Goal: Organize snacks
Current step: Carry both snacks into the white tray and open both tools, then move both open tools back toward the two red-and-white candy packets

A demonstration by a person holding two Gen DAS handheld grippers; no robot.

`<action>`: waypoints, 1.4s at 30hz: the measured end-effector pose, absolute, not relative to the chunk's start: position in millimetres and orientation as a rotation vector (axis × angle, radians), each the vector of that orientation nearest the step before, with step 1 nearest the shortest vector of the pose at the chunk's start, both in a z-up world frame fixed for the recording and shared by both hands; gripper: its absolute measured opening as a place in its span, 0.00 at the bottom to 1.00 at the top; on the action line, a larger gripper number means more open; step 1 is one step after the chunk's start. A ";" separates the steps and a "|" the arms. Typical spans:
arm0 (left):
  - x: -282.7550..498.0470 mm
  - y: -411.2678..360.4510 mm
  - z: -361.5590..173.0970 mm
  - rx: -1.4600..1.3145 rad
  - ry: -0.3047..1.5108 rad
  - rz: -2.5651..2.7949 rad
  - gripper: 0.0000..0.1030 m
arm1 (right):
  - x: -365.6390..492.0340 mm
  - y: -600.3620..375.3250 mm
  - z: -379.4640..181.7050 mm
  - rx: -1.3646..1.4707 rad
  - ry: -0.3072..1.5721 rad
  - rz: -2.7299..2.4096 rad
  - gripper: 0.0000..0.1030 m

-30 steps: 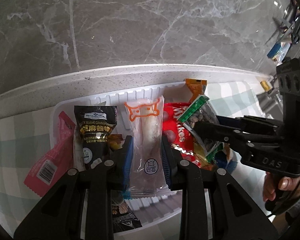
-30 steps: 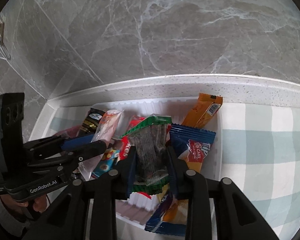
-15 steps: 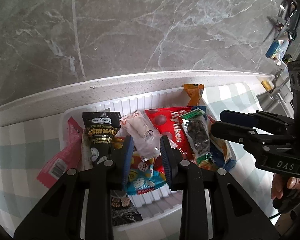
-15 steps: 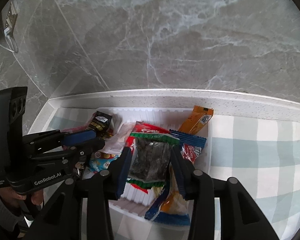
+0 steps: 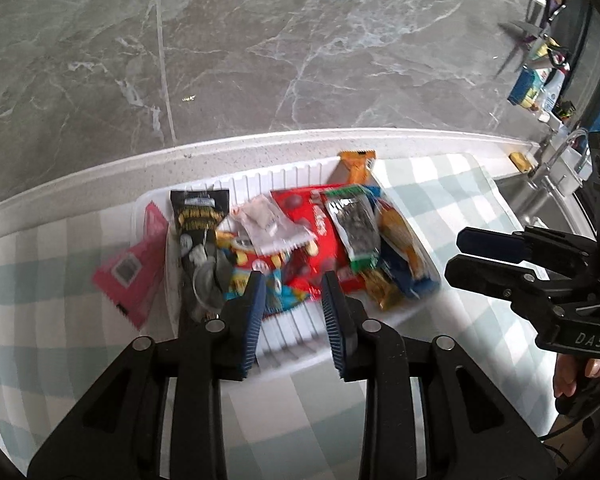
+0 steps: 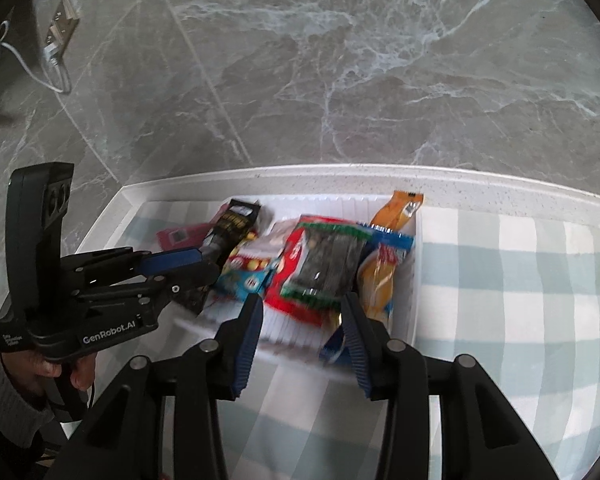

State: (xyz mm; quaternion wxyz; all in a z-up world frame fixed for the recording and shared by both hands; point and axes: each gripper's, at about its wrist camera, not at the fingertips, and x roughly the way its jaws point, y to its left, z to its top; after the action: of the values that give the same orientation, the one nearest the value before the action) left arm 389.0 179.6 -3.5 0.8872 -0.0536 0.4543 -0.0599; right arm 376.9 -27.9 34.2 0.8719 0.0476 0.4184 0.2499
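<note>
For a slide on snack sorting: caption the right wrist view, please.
Right gripper, open and empty, above a white tray piled with snack packets.

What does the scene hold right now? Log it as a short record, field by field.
surface: checked cloth on a counter
container: white tray
in tray: black packet, red bag, clear green-edged packet, blue packet, orange bar
outside tray: pink packet, on the cloth
left tool: open, empty, jaws just opening
right tool: open, empty
</note>
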 end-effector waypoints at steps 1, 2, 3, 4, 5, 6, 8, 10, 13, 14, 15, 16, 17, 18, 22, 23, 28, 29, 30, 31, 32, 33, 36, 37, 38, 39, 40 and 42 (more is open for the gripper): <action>382.2 177.5 -2.5 -0.109 0.944 -0.125 0.35 | 370.8 -28.1 34.0 0.095 0.873 0.523 0.43; 375.7 175.2 -1.7 -0.109 0.943 -0.127 0.42 | 364.9 -28.2 33.7 0.092 0.872 0.523 0.43; 368.6 173.6 -0.4 -0.111 0.940 -0.129 0.43 | 359.1 -29.0 33.8 0.090 0.871 0.523 0.43; 364.9 171.5 -0.2 -0.111 0.940 -0.132 0.43 | 354.1 -29.6 33.3 0.088 0.871 0.525 0.44; 357.6 168.9 0.8 -0.110 0.942 -0.133 0.43 | 347.5 -30.4 33.2 0.087 0.869 0.527 0.44; 351.6 166.0 2.0 -0.106 0.942 -0.133 0.43 | 341.7 -32.0 33.4 0.088 0.868 0.527 0.44; 342.1 161.3 3.1 -0.098 0.944 -0.132 0.43 | 330.2 -33.6 33.5 0.088 0.866 0.528 0.45; 331.4 157.2 3.6 -0.090 0.945 -0.130 0.43 | 317.0 -35.6 32.9 0.089 0.863 0.529 0.47; 313.8 151.2 4.3 -0.077 0.950 -0.127 0.45 | 299.3 -37.2 32.9 0.084 0.860 0.532 0.47; 309.6 150.2 4.0 -0.075 0.952 -0.128 0.45 | 294.2 -38.0 33.0 0.083 0.859 0.531 0.47; 303.0 148.3 3.8 -0.073 0.954 -0.128 0.45 | 287.2 -39.1 32.9 0.083 0.859 0.532 0.48; 297.4 146.8 3.4 -0.070 0.957 -0.127 0.45 | 282.0 -39.9 32.6 0.083 0.860 0.534 0.48; 291.7 145.8 2.8 -0.067 0.959 -0.126 0.45 | 276.4 -41.1 31.6 0.083 0.860 0.533 0.48; 284.0 144.2 2.3 -0.065 0.963 -0.123 0.46 | 271.8 -42.0 30.8 0.082 0.862 0.532 0.48; 263.8 141.8 -1.3 -0.062 0.974 -0.119 0.46 | 253.4 -45.7 26.1 0.087 0.874 0.533 0.49; 257.1 140.9 -2.3 -0.062 0.977 -0.116 0.46 | 249.0 -46.4 24.5 0.086 0.878 0.534 0.49; 232.1 138.8 -11.4 -0.064 1.001 -0.105 0.46 | 229.1 -49.6 14.1 0.081 0.900 0.530 0.51; 225.4 138.6 -14.4 -0.070 1.010 -0.100 0.46 | 225.3 -50.3 11.2 0.078 0.906 0.528 0.51; 221.2 139.2 -16.9 -0.073 1.016 -0.098 0.46 | 220.8 -51.0 7.4 0.072 0.913 0.524 0.51; 216.7 139.6 -20.0 -0.078 1.023 -0.095 0.46 | 218.0 -51.5 4.5 0.067 0.919 0.522 0.52; 209.6 139.5 -23.6 -0.083 1.033 -0.090 0.46 | 214.2 -52.1 0.7 0.062 0.928 0.520 0.52; 204.4 140.0 -27.0 -0.087 1.041 -0.085 0.46 | 210.5 -52.8 -3.7 0.059 0.938 0.520 0.52; 188.0 140.7 -37.0 -0.102 1.066 -0.072 0.46 | 201.2 -55.1 -15.3 0.042 0.963 0.513 0.52; 183.0 140.8 -40.3 -0.107 1.074 -0.068 0.46 | 198.0 -56.2 -19.1 0.040 0.971 0.510 0.52; 177.3 140.8 -44.0 -0.113 1.084 -0.064 0.46 | 195.3 -57.6 -22.4 0.043 0.980 0.510 0.52; 171.5 140.9 -47.8 -0.119 1.094 -0.061 0.46 | 193.0 -58.6 -25.3 0.045 0.987 0.510 0.52; 167.2 140.8 -51.1 -0.124 1.103 -0.058 0.46 | 191.2 -59.7 -28.4 0.042 0.992 0.506 0.52; 157.6 140.7 -58.6 -0.137 1.124 -0.052 0.46 | 188.0 -61.3 -33.8 0.029 1.002 0.496 0.52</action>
State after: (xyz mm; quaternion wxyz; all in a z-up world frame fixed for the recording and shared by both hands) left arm 157.6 140.7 -58.6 0.8436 -0.0650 0.5324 -0.0245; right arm 188.0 -61.3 -33.8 0.8477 0.0137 0.4751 0.2354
